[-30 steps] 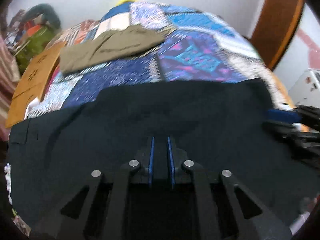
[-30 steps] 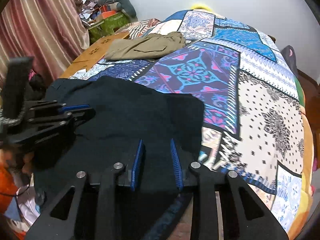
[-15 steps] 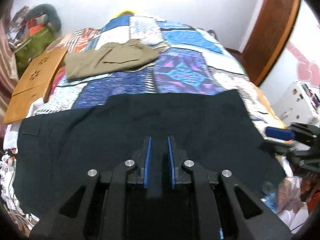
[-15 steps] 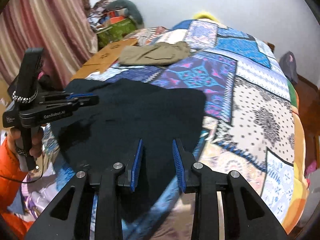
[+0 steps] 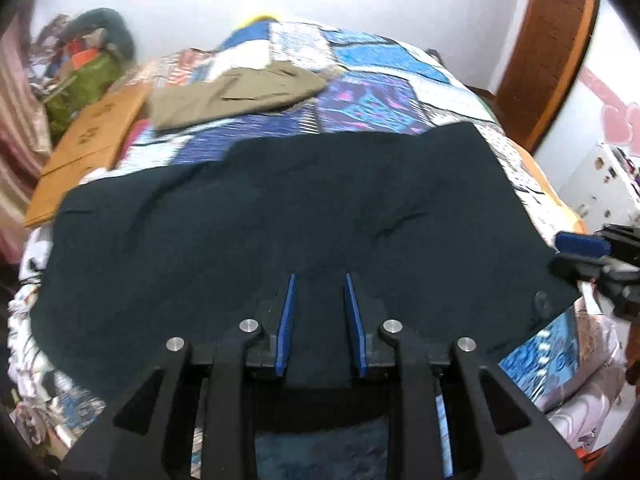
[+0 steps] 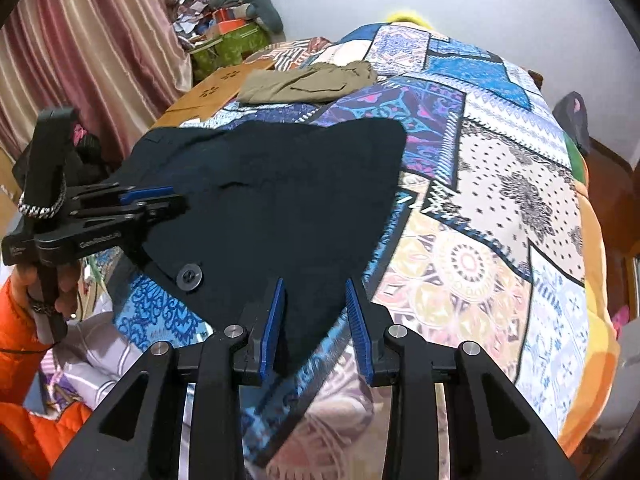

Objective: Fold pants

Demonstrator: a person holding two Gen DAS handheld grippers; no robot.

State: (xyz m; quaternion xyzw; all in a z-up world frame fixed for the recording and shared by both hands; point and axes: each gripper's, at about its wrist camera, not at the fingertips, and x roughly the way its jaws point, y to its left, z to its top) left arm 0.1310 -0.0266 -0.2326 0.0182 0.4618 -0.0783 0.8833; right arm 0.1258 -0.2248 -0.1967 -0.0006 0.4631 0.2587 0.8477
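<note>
Dark navy pants [image 5: 280, 216] lie spread flat across the near edge of the bed, their waist button [image 6: 189, 275] at the front corner; they also show in the right wrist view [image 6: 288, 184]. My left gripper [image 5: 319, 280] is open and empty just above the pants' near edge. It shows from the side in the right wrist view [image 6: 160, 200]. My right gripper [image 6: 315, 284] is open and empty over the pants' near right corner. It shows at the right edge of the left wrist view [image 5: 580, 252].
Folded olive pants [image 5: 236, 92] lie farther back on the patchwork quilt [image 6: 500, 184]. A brown cardboard box [image 5: 88, 140] lies at the bed's left side. Striped curtains [image 6: 80, 60] and clutter stand at the left. A wooden door [image 5: 544, 40] stands at the right.
Both grippers have pulled back from the pants toward me and risen. The left jaws, nearly shut before, have opened; the pants now lie flat, let go.
</note>
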